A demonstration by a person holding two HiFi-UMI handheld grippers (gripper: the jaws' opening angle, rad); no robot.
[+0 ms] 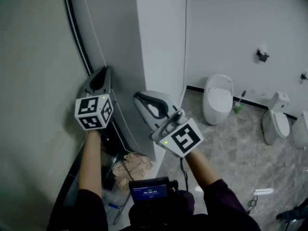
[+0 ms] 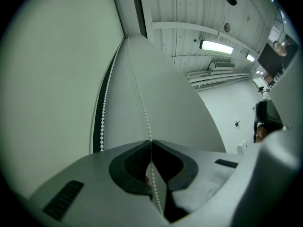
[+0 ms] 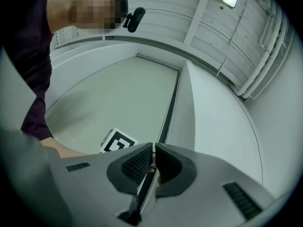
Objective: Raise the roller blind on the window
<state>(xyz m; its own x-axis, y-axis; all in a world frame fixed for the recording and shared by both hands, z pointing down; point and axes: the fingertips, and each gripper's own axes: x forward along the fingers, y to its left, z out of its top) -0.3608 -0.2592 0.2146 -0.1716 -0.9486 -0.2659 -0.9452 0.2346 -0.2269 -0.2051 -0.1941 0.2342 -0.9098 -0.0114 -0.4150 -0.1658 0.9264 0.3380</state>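
Note:
A white bead chain (image 1: 95, 35) hangs down the wall beside a dark side strip (image 1: 76, 30), with the pale blind surface (image 1: 33, 81) to its left. My left gripper (image 1: 103, 69) points up at the wall. In the left gripper view its jaws (image 2: 150, 143) meet on one strand of the chain (image 2: 139, 96), and a second strand (image 2: 104, 110) runs along the dark strip. My right gripper (image 1: 138, 96) is held lower and to the right. Its jaws (image 3: 154, 146) stand nearly together, with beads of the chain (image 3: 144, 197) running between them.
A white wall corner (image 1: 161, 42) rises just right of the grippers. Two toilets (image 1: 217, 98) (image 1: 275, 124) and a green brush (image 1: 239, 105) stand on the marble floor at the right. Rubble and bags (image 1: 137, 165) lie at the wall's foot. A small screen (image 1: 150, 191) sits at my chest.

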